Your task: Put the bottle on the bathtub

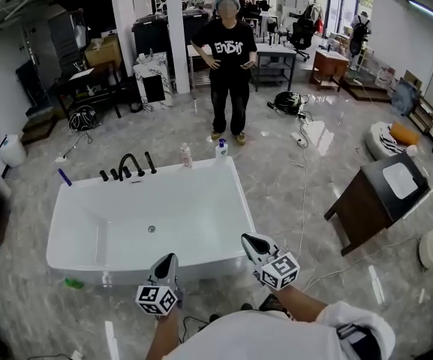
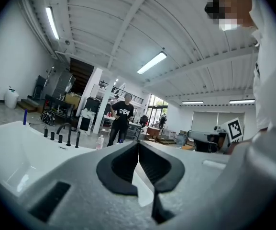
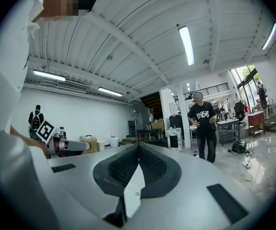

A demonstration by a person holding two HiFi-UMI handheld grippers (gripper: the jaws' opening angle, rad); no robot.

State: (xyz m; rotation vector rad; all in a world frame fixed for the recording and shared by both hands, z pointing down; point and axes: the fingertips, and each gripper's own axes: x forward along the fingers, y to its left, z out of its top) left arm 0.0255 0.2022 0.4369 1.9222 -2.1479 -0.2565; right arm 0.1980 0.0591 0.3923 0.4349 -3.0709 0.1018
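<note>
A white bathtub [image 1: 201,246] fills the middle of the head view. Just beyond its far rim stand a pinkish-white bottle [image 1: 186,156] and a white bottle with a blue top [image 1: 221,149]; whether they rest on the rim or on the floor I cannot tell. My left gripper [image 1: 172,258] and right gripper [image 1: 245,238] hover at the tub's near rim, both shut and empty. In the left gripper view the jaws meet at the tips [image 2: 138,143], and the pinkish bottle [image 2: 100,142] shows far off past the tub [image 2: 13,152]. My right gripper [image 3: 138,145] points towards the room.
A person in a black shirt [image 1: 229,58] stands behind the tub. A black faucet set [image 1: 130,165] sits on the far rim. A dark cabinet with a white basin [image 1: 377,197] stands at the right, and cables [image 1: 303,178] trail across the marble floor.
</note>
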